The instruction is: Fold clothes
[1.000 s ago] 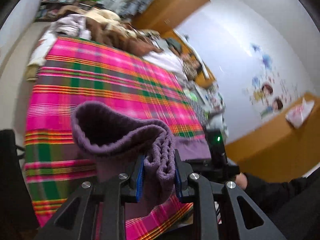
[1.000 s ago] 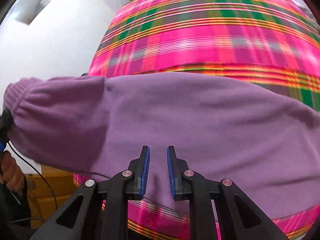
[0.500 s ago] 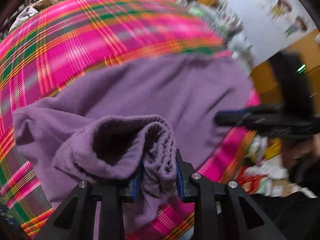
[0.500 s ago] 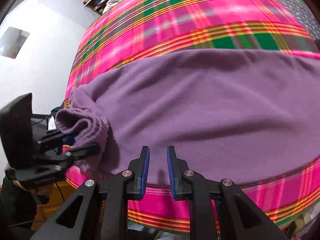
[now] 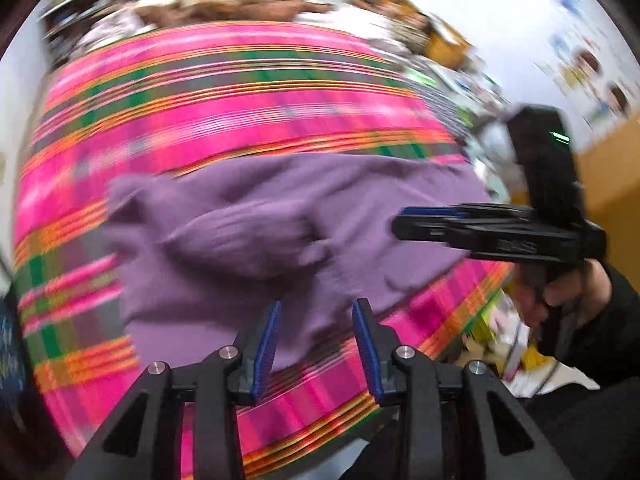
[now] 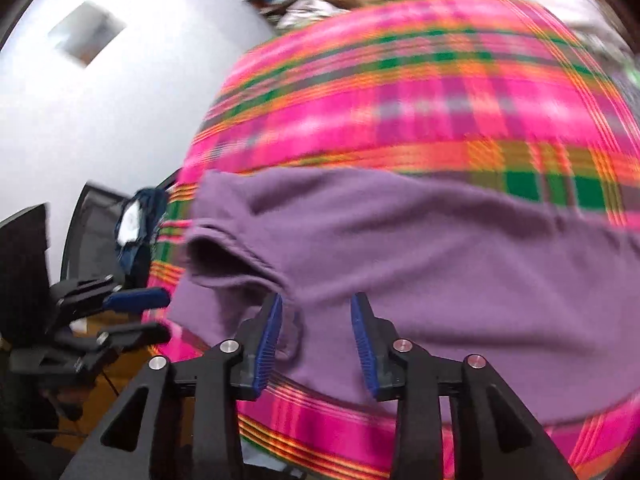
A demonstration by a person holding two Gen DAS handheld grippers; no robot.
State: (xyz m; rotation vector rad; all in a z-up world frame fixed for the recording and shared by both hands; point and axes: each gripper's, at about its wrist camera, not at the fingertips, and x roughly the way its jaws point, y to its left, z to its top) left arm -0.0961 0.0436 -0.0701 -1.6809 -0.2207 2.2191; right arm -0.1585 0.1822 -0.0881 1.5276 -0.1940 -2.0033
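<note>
A purple sweater (image 5: 360,216) lies across the near part of a pink plaid blanket (image 5: 240,120). One sleeve (image 5: 248,240) is folded over the body, and its cuff (image 6: 224,252) gapes at the left in the right wrist view. My left gripper (image 5: 318,302) hovers over the sweater's near hem; its jaws are opening and hold nothing. The left gripper (image 6: 164,316) also shows at the left edge of the bed. My right gripper (image 6: 318,296) hangs over the sweater beside the cuff, jaws opening, pads clear of the cloth. A hand holds the right gripper (image 5: 404,222) above the sweater's right side.
The blanket covers a bed, and a heap of clothes (image 5: 224,4) lies at its far end. A black chair (image 6: 96,236) with dark cloth on it stands by the bed's left edge. A white wall with stickers (image 5: 580,64) and wooden furniture (image 5: 612,168) are on the right.
My left gripper has let go of the sleeve cuff, which now lies on the sweater's body, and has drawn back toward the near hem. The right gripper's jaws have widened.
</note>
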